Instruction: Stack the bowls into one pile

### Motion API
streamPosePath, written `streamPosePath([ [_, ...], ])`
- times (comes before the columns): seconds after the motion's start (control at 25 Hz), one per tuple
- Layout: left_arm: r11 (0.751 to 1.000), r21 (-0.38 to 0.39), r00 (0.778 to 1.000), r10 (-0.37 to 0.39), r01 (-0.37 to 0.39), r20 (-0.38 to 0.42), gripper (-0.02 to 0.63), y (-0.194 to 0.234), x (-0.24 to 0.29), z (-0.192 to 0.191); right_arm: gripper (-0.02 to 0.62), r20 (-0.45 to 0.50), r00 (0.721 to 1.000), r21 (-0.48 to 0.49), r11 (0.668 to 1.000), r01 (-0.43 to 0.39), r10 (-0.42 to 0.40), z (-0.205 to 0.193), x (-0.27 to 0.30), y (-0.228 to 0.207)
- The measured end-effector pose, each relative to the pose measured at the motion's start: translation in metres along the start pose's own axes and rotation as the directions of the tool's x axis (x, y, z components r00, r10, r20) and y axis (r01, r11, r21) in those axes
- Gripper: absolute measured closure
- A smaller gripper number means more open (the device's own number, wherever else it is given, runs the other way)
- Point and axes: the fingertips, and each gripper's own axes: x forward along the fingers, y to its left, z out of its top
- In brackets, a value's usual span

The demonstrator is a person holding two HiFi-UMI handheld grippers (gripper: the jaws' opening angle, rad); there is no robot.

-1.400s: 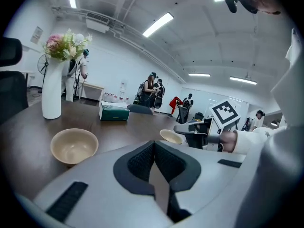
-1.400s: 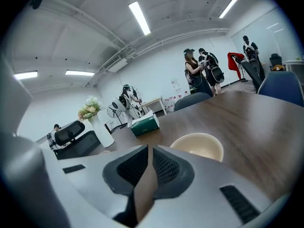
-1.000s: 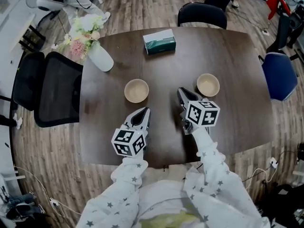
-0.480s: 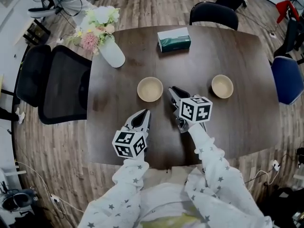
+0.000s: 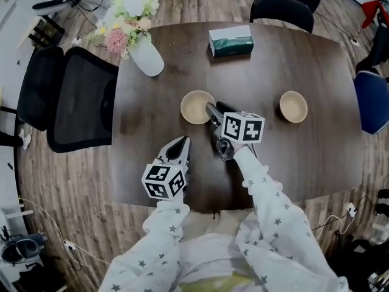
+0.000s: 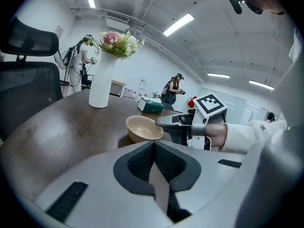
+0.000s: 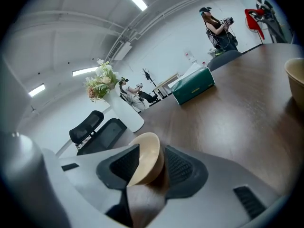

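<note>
Two beige bowls stand apart on the dark table point(image 5: 146, 132). The left bowl point(image 5: 196, 107) point(image 6: 144, 128) point(image 7: 146, 159) has its near right rim between the jaws of my right gripper point(image 5: 211, 109) point(image 7: 147, 167). Those jaws have just been opening and stand wide, with a gap showing beside the rim. The right bowl point(image 5: 293, 106) point(image 7: 295, 80) sits alone further right. My left gripper point(image 5: 181, 143) point(image 6: 154, 148) hovers nearer the table's front edge, shut and holding nothing. It points at the left bowl and the right gripper point(image 6: 164, 121).
A white vase with flowers point(image 5: 146, 53) stands at the far left of the table, a green tissue box point(image 5: 231, 41) at the far middle. Black chairs point(image 5: 79, 108) point(image 5: 282, 8) and a blue chair point(image 5: 372, 102) ring the table.
My right gripper has travelled left from beside the right bowl to the left bowl's rim. The left gripper has shifted only a little.
</note>
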Motion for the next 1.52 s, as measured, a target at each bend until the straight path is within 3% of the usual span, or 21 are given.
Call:
streamPosePath([
  [0.28,1.0,-0.008,1.0,0.018,-0.018,-0.006,0.581,0.004,-0.002,-0.004,0.448,-0.053,0.997,-0.026,0.998,0.061,-0.062,-0.005,0.014,-0.001],
  [0.4,1.0,-0.005,1.0,0.027,-0.027,-0.009,0.581,0.005,-0.003,-0.004,0.517,-0.073,0.993,-0.086,0.993,0.084,-0.091,-0.008,0.016,-0.005],
  [0.6,0.999,-0.007,0.999,0.04,-0.04,-0.002,0.581,0.003,-0.004,-0.001,0.542,-0.063,0.996,-0.041,0.997,0.065,-0.068,-0.003,0.012,-0.004],
  [1.0,0.999,-0.009,0.999,0.054,-0.054,0.008,0.58,-0.01,0.002,0.003,0.546,-0.034,0.999,-0.057,0.998,0.009,-0.011,0.017,-0.011,-0.008],
  [1.52,1.0,0.025,0.999,-0.01,0.01,0.03,0.581,-0.059,0.029,0.023,0.548,0.071,0.998,0.0,1.0,0.002,-0.002,0.059,-0.075,-0.038],
])
